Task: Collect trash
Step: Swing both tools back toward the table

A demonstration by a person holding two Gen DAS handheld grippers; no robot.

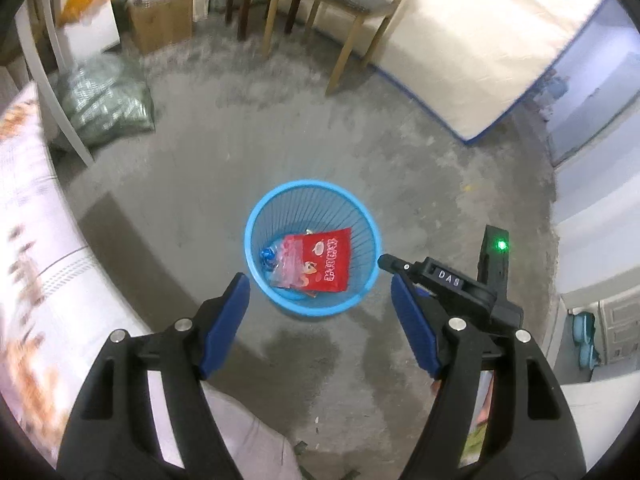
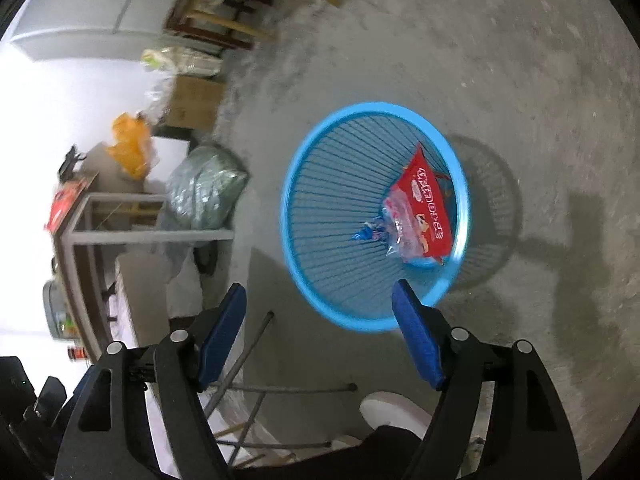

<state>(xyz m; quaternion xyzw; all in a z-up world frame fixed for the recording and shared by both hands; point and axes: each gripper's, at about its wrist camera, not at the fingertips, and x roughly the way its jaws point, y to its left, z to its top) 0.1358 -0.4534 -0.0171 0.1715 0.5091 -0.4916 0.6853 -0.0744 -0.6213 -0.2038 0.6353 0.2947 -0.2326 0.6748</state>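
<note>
A blue wire-mesh bin (image 1: 256, 216) (image 2: 320, 304) stands on the concrete floor. Inside it lie a red snack packet (image 1: 328, 260) (image 2: 426, 200), a clear crumpled wrapper (image 1: 286, 268) (image 2: 398, 224) and a small blue wrapper (image 1: 267, 256) (image 2: 366, 234). My left gripper (image 1: 320, 292) hovers above the bin's near rim, open, with nothing between its blue pads. My right gripper (image 2: 320, 300) is also open and empty over the bin's near edge. In the left wrist view the right gripper's black body with a green light (image 1: 500, 245) shows just right of the bin.
A wooden chair (image 1: 332, 4) and a mattress (image 1: 480, 40) stand beyond the bin. A patterned bed cover (image 1: 28, 240) runs along the left. A green-white sack (image 1: 106, 104) (image 2: 204, 192), a cardboard box (image 1: 160, 24) and a metal-frame table (image 2: 120, 232) sit nearby. A person's shoe (image 2: 392, 410) is below.
</note>
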